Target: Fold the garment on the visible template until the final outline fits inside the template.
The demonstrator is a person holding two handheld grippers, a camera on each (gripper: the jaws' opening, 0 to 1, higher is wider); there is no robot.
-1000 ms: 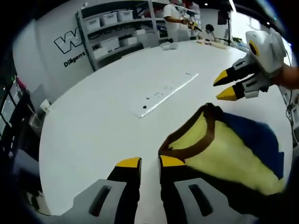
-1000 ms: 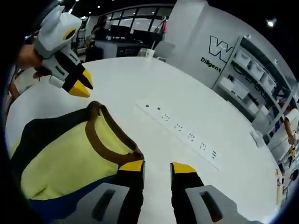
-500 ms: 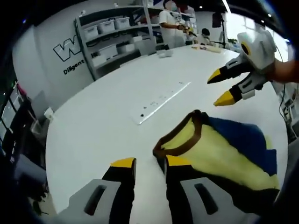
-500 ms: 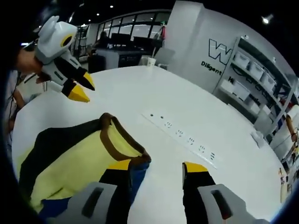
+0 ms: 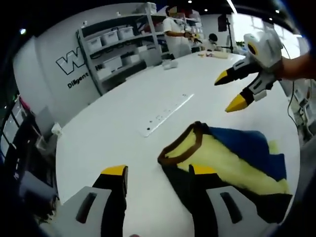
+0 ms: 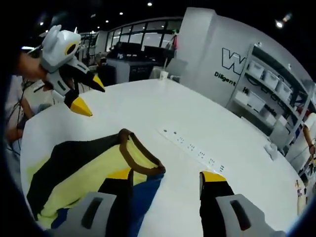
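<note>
My garment (image 5: 232, 163) (image 6: 94, 170), yellow with brown neck trim plus blue and black panels, crumpled in loose folds, lying flat on the white table (image 5: 123, 128) (image 6: 197, 123), collar opening toward the table's middle

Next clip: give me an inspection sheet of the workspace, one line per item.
Surface: white table, large and rounded.
Job's things: yellow garment with brown collar and blue parts, bunched near the table edge; no template outline can be made out.
Clutter: white power strip lying flat beyond the garment.
Grippers: left gripper open, low over the collar; right gripper open, jaws either side of the garment's edge.
Cables: cords hang by the table's far side, blurred.
Surroundings: shelving with bins, wall lettering, a person standing at the far end.
</note>
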